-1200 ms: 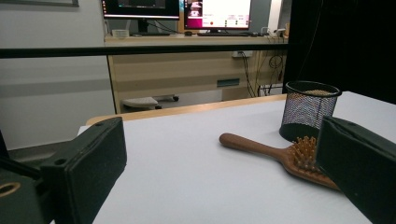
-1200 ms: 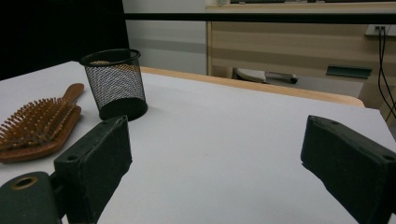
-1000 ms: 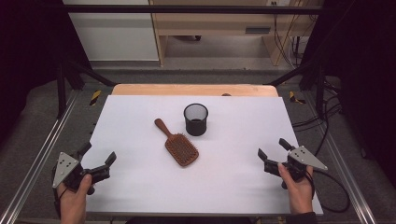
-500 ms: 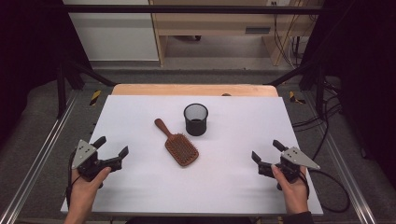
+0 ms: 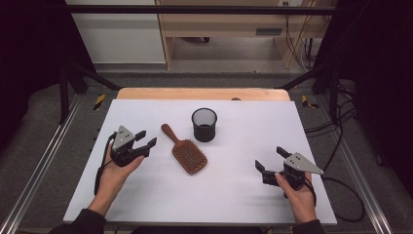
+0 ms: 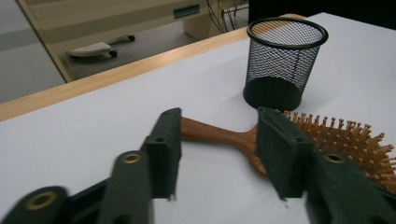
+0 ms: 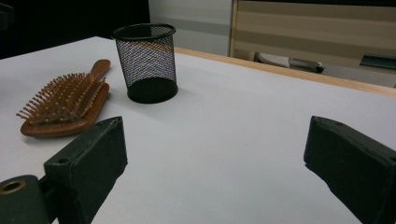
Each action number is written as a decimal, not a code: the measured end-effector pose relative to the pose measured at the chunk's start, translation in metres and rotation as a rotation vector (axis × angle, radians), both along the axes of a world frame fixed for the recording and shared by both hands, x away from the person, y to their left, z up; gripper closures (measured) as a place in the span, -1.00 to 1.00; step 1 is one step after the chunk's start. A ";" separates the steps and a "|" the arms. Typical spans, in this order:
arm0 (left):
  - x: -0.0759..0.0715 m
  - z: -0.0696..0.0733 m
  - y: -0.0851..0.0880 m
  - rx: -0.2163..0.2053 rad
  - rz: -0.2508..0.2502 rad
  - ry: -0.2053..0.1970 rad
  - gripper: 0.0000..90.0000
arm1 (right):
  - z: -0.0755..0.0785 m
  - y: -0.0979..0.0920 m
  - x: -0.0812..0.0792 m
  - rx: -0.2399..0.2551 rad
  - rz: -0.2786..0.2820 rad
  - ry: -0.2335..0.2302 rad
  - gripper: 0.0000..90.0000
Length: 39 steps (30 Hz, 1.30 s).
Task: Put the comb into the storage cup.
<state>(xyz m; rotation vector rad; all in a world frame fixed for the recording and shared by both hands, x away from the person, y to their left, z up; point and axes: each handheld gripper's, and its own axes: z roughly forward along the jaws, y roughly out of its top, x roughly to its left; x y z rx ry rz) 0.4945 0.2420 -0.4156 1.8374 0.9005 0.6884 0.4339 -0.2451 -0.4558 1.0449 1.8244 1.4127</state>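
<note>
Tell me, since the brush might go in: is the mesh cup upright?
Upright: the mesh cup stands on its base, rim up.

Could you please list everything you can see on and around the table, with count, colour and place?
hairbrush: one, brown wood, bristles up, left of table centre, handle toward the far left
mesh cup: one, black, upright, just beyond the hairbrush
table: one, white top with a wooden far edge
cables: several, black, on the floor to the right
left gripper: one, black, in the person's left hand, fingers apart, near the hairbrush handle, not gripping it
right gripper: one, black, in the right hand, fingers wide apart at the near right
</note>
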 end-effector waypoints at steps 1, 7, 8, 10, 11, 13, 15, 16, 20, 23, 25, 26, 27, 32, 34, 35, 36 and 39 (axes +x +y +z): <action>0.000 0.000 0.000 0.000 0.000 0.000 0.22 | 0.000 0.000 0.000 0.001 -0.001 0.003 -0.86; 0.028 0.001 -0.020 0.006 -0.077 0.038 0.62 | 0.000 0.001 0.000 -0.001 0.002 0.001 -0.85; 0.032 0.001 -0.022 -0.001 -0.088 0.045 0.69 | 0.000 0.000 0.000 -0.001 0.001 0.001 -0.85; 0.040 0.001 -0.025 -0.004 -0.103 0.064 0.84 | 0.000 0.000 0.000 0.000 0.000 0.002 -0.85; 0.043 0.000 -0.027 0.004 -0.110 0.075 0.89 | 0.000 0.000 0.000 0.001 -0.001 0.003 -0.85; 0.047 -0.001 -0.029 0.013 -0.113 0.082 0.95 | 0.000 0.000 0.000 0.005 -0.003 0.005 -0.85; 0.058 -0.005 -0.036 0.018 -0.127 0.111 1.00 | 0.000 0.000 0.000 0.006 -0.007 0.007 -0.84; 0.061 -0.007 -0.038 0.027 -0.131 0.119 1.00 | 0.000 -0.001 0.000 0.007 -0.007 0.007 -0.84; 0.074 -0.015 -0.049 0.070 -0.141 0.162 1.00 | 0.000 -0.001 0.000 0.007 -0.009 0.008 -0.84; 0.080 -0.018 -0.054 0.044 -0.142 0.200 1.00 | -0.001 -0.001 0.000 0.009 -0.008 0.012 -0.84; 0.082 -0.019 -0.061 0.070 -0.146 0.206 1.00 | -0.001 -0.001 0.000 0.009 -0.008 0.013 -0.84; 0.085 -0.023 -0.068 0.123 -0.151 0.212 1.00 | -0.001 -0.001 0.000 0.008 -0.008 0.012 -0.84; 0.085 -0.023 -0.068 0.123 -0.151 0.212 1.00 | -0.001 -0.001 0.000 0.008 -0.009 0.013 -0.84; 0.094 -0.036 -0.070 0.145 -0.136 0.263 1.00 | -0.001 -0.002 0.000 0.012 -0.012 0.017 -0.84; 0.097 -0.039 -0.070 0.145 -0.152 0.282 1.00 | -0.001 -0.002 0.000 0.014 -0.011 0.017 -0.84; 0.098 -0.040 -0.069 0.153 -0.157 0.290 1.00 | -0.001 -0.002 0.000 0.014 -0.009 0.017 -0.84; 0.099 -0.042 -0.069 0.160 -0.159 0.295 1.00 | -0.001 -0.001 0.000 0.014 -0.008 0.018 -0.84; 0.102 -0.045 -0.068 0.172 -0.160 0.310 1.00 | -0.001 -0.001 0.000 0.018 -0.007 0.019 -0.84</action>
